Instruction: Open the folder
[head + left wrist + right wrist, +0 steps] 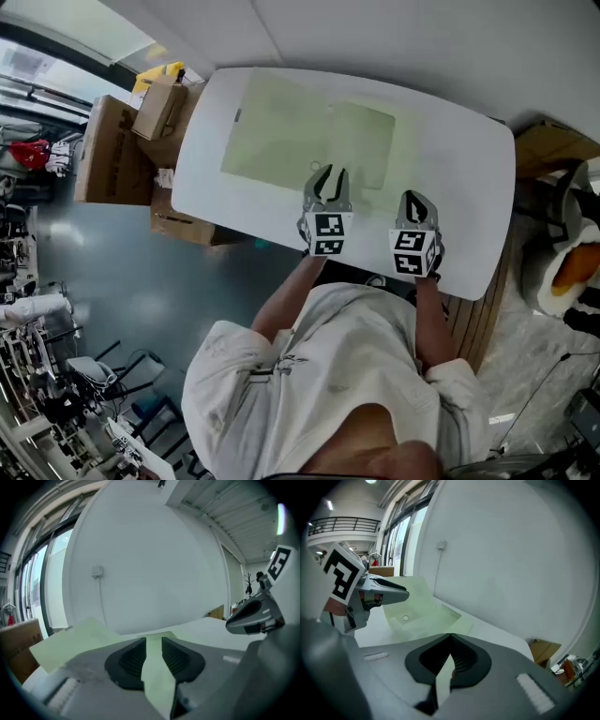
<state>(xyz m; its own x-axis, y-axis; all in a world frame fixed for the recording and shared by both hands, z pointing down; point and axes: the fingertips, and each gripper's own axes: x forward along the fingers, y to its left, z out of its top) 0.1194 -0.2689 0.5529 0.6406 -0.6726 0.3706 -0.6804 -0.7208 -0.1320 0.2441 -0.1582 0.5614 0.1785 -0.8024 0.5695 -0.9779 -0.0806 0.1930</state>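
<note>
White table (450, 187) w/ rounded corners fills the middle of the head view, plain white wall behind it and a blue-grey floor off to the left. Cardboard boxes (117, 150) sit stacked right by the table's left end.

Pale green folder (281, 131) lies flat on the tabletop, on the far-left half, nowhere near hanging over an edge. We see two panels side by side, a bigger paler one on the left and a slightly greener one on the right. Can't tell if that's it fully opened, tbh. Right gripper view also shows a small round ring on one panel.

Left gripper (331, 173) hangs over the folder's near edge, roughly where the two panels meet. Its jaws stand apart, and in the left gripper view the gap b/w the ribbed pads just shows green folder beyond. We can't see the pads pressing on anything, so we're calling it released, not gripping.

Right gripper (412, 194) is beside it to the right, over bare table and off the folder. Its tips meet at the front, so it's clenched w/ nothing in it. Only white tabletop shows through the slit lower down.

Person in a white top (319, 375) stands at the near side of the table, both arms reaching fwd.
</note>
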